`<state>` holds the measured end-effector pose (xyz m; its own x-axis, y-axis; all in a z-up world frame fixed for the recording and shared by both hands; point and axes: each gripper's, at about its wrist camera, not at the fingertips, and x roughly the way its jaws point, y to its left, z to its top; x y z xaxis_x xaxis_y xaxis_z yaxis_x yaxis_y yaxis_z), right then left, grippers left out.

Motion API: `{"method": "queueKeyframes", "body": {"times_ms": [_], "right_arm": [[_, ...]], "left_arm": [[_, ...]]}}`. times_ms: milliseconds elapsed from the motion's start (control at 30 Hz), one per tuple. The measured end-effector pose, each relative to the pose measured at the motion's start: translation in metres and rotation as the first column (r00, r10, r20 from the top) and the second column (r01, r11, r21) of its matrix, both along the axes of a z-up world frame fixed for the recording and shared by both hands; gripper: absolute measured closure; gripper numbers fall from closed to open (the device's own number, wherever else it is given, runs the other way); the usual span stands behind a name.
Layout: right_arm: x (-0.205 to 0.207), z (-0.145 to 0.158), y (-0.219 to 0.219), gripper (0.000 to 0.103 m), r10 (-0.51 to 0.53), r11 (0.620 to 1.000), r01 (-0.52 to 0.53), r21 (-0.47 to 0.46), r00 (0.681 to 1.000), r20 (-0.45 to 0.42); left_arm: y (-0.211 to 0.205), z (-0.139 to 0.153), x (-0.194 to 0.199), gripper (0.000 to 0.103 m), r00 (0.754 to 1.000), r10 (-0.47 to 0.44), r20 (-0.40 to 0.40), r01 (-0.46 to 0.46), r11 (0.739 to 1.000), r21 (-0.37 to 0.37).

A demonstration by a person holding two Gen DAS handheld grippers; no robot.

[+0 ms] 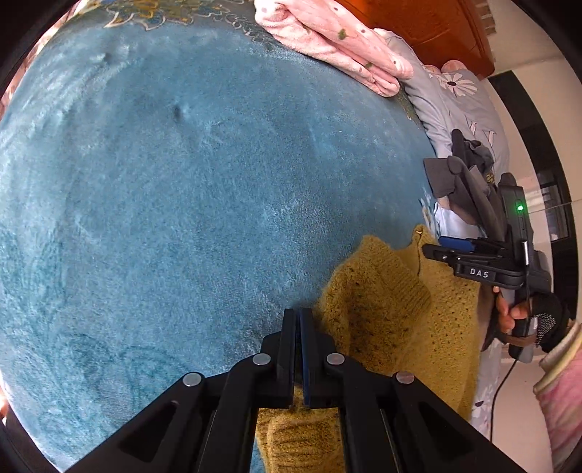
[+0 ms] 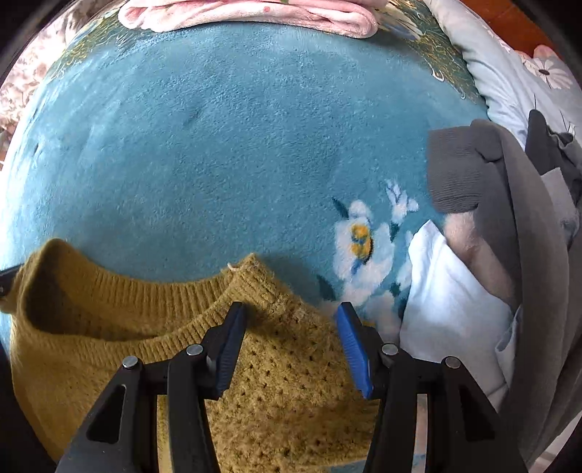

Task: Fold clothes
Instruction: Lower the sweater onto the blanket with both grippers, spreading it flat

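A mustard-yellow knit sweater lies at the near edge of a teal plush blanket, with its ribbed neckline facing the blanket. My right gripper points down over the sweater's right shoulder. Its blue pads stand apart and do not press the knit. In the left wrist view the sweater spreads to the right, and my left gripper is shut, with yellow knit showing between its fingers near their base. The right gripper hangs over the sweater's far edge.
A folded pink fleece lies at the blanket's far edge. Grey clothes and a white garment are piled at the right. A pale floral quilt and a wooden headboard lie beyond. A gloved hand holds the right gripper.
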<state>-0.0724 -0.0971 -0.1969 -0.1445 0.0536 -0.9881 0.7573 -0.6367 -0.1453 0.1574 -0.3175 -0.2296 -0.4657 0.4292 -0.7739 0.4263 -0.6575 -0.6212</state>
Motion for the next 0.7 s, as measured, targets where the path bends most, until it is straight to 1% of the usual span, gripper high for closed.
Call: {"method": "queueKeyframes", "body": {"times_ms": [67, 133, 167, 233, 267, 300, 333, 367, 400, 433, 467, 533, 567, 633, 700], "right_arm": [[0.002, 0.000, -0.002, 0.052, -0.002, 1.000, 0.002, 0.009, 1.000, -0.004], [0.004, 0.002, -0.001, 0.065, -0.018, 1.000, 0.018, -0.003, 1.000, 0.009], [0.006, 0.003, -0.001, 0.067, -0.024, 1.000, 0.024, -0.007, 1.000, 0.011], [0.009, 0.004, -0.001, 0.076, -0.033, 0.999, 0.033, -0.008, 0.999, 0.007], [0.012, 0.005, -0.001, 0.077, -0.033, 0.999, 0.033, -0.001, 0.999, -0.003], [0.015, 0.006, -0.001, 0.082, -0.032, 0.999, 0.032, 0.007, 0.999, -0.014], [0.017, 0.007, -0.002, 0.085, -0.031, 0.999, 0.032, 0.014, 0.999, -0.024], [0.020, 0.008, -0.002, 0.086, -0.029, 0.999, 0.030, 0.024, 0.999, -0.036], [0.023, 0.009, -0.003, 0.088, -0.025, 0.999, 0.027, 0.033, 0.998, -0.049], [0.026, 0.011, -0.002, 0.090, -0.023, 0.999, 0.026, 0.041, 0.998, -0.059], [0.028, 0.012, -0.002, 0.090, -0.022, 0.999, 0.026, 0.048, 0.997, -0.068], [0.032, 0.015, -0.002, 0.091, -0.028, 0.998, 0.032, 0.057, 0.996, -0.081], [0.034, 0.017, -0.003, 0.091, -0.033, 0.998, 0.038, 0.060, 0.996, -0.088], [0.036, 0.020, -0.004, 0.091, -0.042, 0.997, 0.049, 0.066, 0.994, -0.102], [0.040, 0.024, -0.005, 0.092, -0.046, 0.996, 0.054, 0.075, 0.993, -0.113]], "left_arm": [[-0.010, -0.008, 0.006, 0.099, 0.999, 0.037, 0.001, -0.037, 0.995, 0.095], [-0.017, -0.013, 0.012, 0.098, 0.997, 0.071, 0.005, -0.071, 0.984, 0.166], [-0.020, -0.015, 0.014, 0.097, 0.997, 0.081, 0.004, -0.081, 0.979, 0.188], [-0.023, -0.016, 0.018, 0.089, 0.996, 0.091, -0.001, -0.089, 0.969, 0.230], [-0.024, -0.017, 0.019, 0.085, 0.995, 0.095, -0.005, -0.091, 0.962, 0.257], [-0.024, -0.018, 0.019, 0.079, 0.995, 0.100, -0.009, -0.094, 0.954, 0.286], [-0.027, -0.020, 0.021, 0.071, 0.994, 0.109, -0.013, -0.099, 0.942, 0.321], [-0.029, -0.021, 0.023, 0.068, 0.993, 0.121, -0.015, -0.108, 0.929, 0.355], [-0.031, -0.023, 0.024, 0.061, 0.991, 0.135, -0.016, -0.118, 0.915, 0.387], [-0.032, -0.025, 0.024, 0.058, 0.989, 0.145, -0.017, -0.125, 0.903, 0.411], [-0.033, -0.025, 0.024, 0.057, 0.989, 0.149, -0.020, -0.126, 0.897, 0.423], [-0.032, -0.024, 0.023, 0.047, 0.988, 0.148, -0.031, -0.119, 0.889, 0.443], [-0.031, -0.024, 0.022, 0.045, 0.989, 0.145, -0.038, -0.112, 0.886, 0.451], [-0.033, -0.024, 0.023, 0.043, 0.989, 0.141, -0.041, -0.106, 0.881, 0.460], [-0.032, -0.025, 0.023, 0.043, 0.990, 0.132, -0.039, -0.101, 0.888, 0.450]]}}
